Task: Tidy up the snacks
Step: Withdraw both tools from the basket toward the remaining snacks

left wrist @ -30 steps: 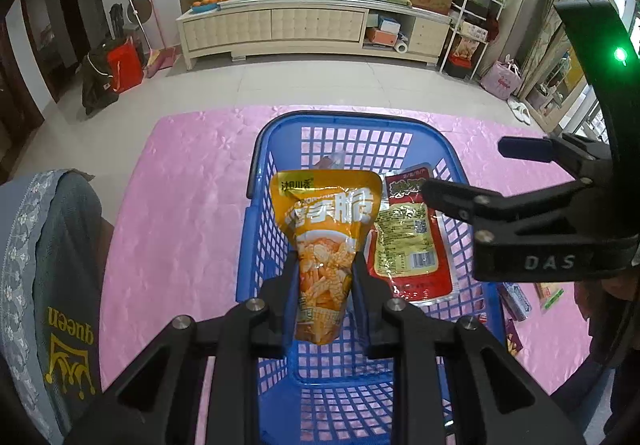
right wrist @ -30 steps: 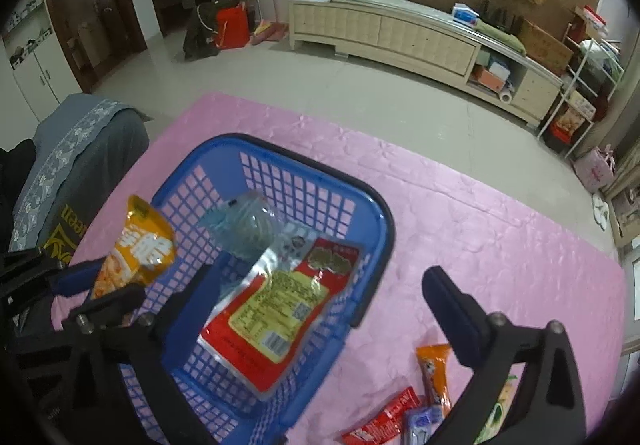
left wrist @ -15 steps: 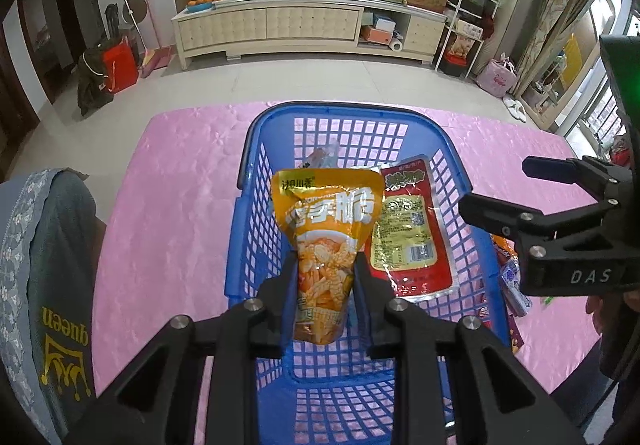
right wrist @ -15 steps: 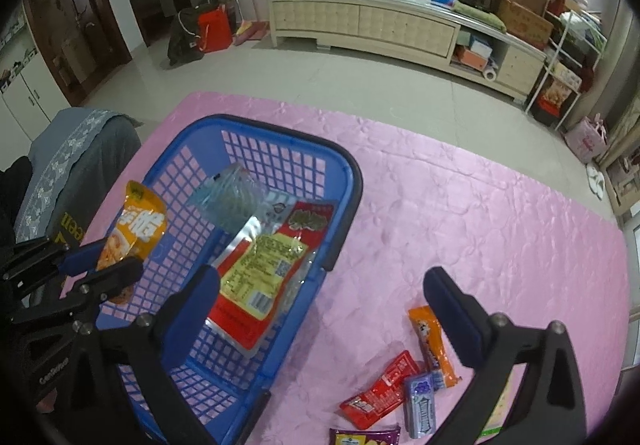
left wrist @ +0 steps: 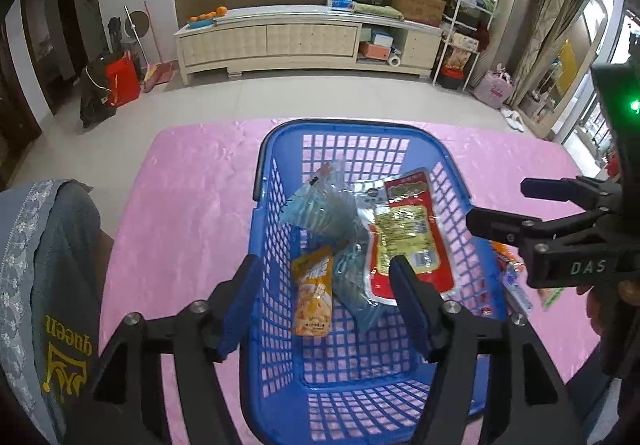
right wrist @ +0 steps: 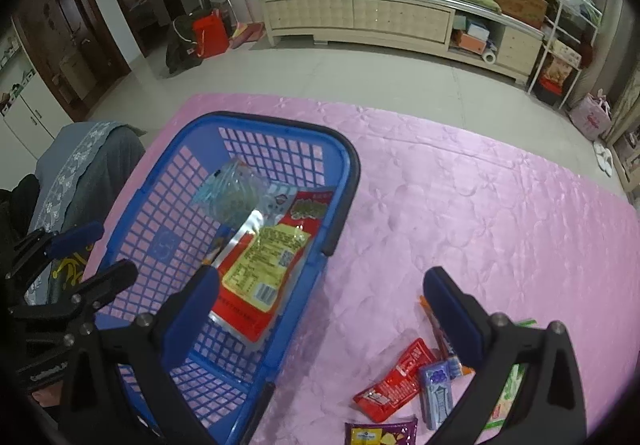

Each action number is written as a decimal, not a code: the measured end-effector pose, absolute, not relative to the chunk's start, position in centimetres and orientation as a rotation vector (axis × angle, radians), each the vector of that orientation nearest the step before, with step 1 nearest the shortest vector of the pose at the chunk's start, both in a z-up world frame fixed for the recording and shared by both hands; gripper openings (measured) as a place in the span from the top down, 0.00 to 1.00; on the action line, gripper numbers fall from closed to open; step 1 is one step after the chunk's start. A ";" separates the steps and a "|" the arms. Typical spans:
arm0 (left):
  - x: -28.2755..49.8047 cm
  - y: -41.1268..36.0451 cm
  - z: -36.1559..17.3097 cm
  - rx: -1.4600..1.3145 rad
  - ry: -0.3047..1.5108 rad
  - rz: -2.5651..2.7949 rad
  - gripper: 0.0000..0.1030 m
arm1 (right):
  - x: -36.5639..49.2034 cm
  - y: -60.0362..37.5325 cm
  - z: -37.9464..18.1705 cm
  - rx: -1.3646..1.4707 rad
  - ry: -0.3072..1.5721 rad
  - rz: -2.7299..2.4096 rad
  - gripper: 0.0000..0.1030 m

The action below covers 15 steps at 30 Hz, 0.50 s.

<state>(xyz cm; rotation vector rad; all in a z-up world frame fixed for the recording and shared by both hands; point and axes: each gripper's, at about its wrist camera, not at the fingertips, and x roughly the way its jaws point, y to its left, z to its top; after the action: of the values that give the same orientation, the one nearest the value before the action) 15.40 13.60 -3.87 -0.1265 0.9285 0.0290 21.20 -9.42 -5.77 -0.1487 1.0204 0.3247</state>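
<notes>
Left gripper (left wrist: 324, 277) hangs over the near end of the basket (left wrist: 360, 133), fingers (left wrist: 244, 289) opening, nothing pinched. The orange pouch (left wrist: 313, 291) lies on the basket floor below them, clear of both pads. Beside it: a clear blue-tinted bag (left wrist: 328, 213), then the red pack with yellow label (left wrist: 408, 241) against the right wall.

Right gripper (right wrist: 320, 309) is to the right of the basket, fingers (right wrist: 452, 309) spread wide and empty, one tip over the basket rim, the other over the pink bench (right wrist: 480, 205).

Loose snacks on the bench near the right fingers: red wrapper (right wrist: 394, 381), small purple-blue box (right wrist: 436, 387), a thin orange stick (right wrist: 434, 321) mostly hidden by the finger, purple bag (right wrist: 380, 433) at the frame edge, green-white packet (right wrist: 506, 393) partly hidden.

Grey cloth with "queen" print (left wrist: 52, 305) left of the bench. Further out: tiled floor, cream cabinet (left wrist: 304, 41) on the far wall.
</notes>
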 end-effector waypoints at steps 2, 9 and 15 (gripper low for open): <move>15.0 13.3 -3.6 -0.129 0.926 0.019 0.33 | 20.5 -9.7 -5.4 -0.149 1.012 0.326 0.00; 12.7 10.8 -1.9 -0.085 0.872 -0.018 0.31 | 17.2 -11.3 -3.7 -0.134 0.972 0.324 0.00; 11.4 8.4 -1.0 -0.075 0.852 -0.045 0.23 | 14.8 -12.7 -2.5 -0.127 0.945 0.314 0.00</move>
<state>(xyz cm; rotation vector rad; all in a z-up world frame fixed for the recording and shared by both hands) 11.39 8.40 -0.96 -0.0749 0.8519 -0.0452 14.85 -12.68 -2.49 -0.1266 0.9447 0.3138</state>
